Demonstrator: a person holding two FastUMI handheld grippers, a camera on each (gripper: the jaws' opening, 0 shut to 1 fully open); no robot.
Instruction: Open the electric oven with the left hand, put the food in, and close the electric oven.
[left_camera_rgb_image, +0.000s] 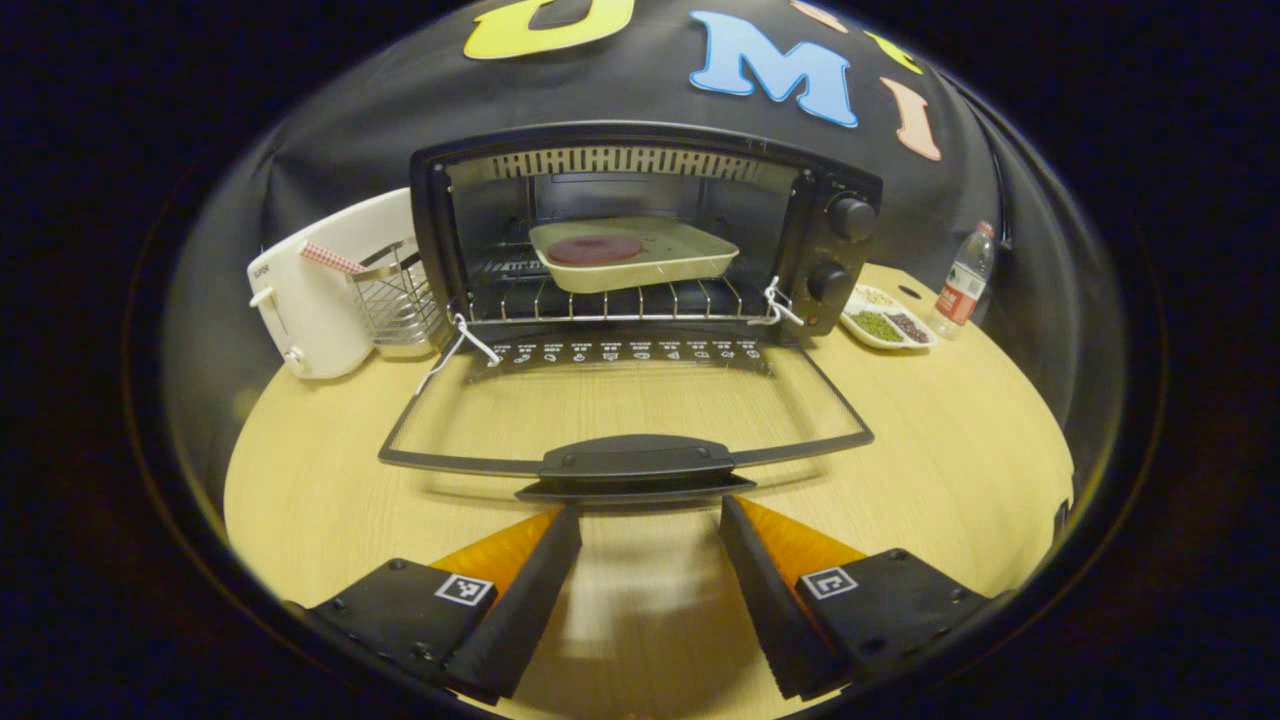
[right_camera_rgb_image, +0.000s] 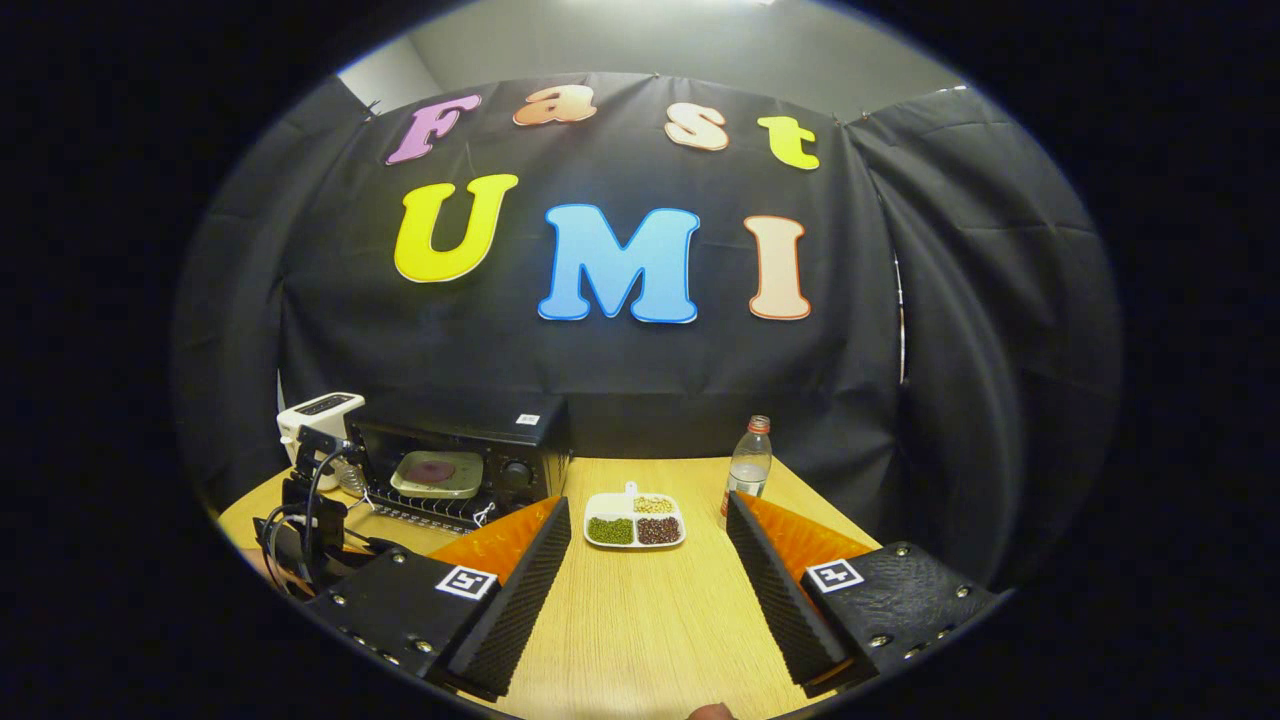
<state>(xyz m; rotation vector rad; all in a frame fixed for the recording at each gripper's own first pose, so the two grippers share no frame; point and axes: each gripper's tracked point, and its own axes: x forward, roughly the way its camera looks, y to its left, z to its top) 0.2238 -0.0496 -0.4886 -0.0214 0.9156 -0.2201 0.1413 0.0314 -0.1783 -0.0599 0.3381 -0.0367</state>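
Electric oven (left_camera_rgb_image: 640, 230): black metal box at the back edge of the bench (left_camera_rgb_image: 950, 440), against the black cloth wall. Door (left_camera_rgb_image: 625, 405) dropped fully open, lying flat toward the front edge; glass pane in a black frame, black moulded handle (left_camera_rgb_image: 635, 460) at its leading edge. Two round knobs (left_camera_rgb_image: 850, 217) on the oven's right panel.

Food (left_camera_rgb_image: 595, 249): dark red flat disc in a pale rectangular tray (left_camera_rgb_image: 640, 262), tray resting on the wire rack (left_camera_rgb_image: 600, 300) inside the cavity.

Left gripper (left_camera_rgb_image: 650, 525): fingers spread wide, holding nothing, tips just short of the door handle, apart from it. Bare bench between and beneath the fingers.

Right gripper (right_camera_rgb_image: 648, 520): fingers spread wide, holding nothing, raised over the front of the bench; open wood ahead up to the dish. In this view the left gripper (right_camera_rgb_image: 300, 510) appears as black hardware with cables, before the oven at the bench's left.

Bench: round-edged, pale wood-grain top, smooth, faintly glossy.

Other items: white toaster (left_camera_rgb_image: 310, 300) at the back-left edge; wire mesh basket (left_camera_rgb_image: 395, 300) just beside the oven's left wall, a red-checked item in it; white divided dish (right_camera_rgb_image: 635, 520) of green, dark and pale grains near the oven's right side; clear plastic bottle (right_camera_rgb_image: 748, 465), red label, upright near the back-right edge.
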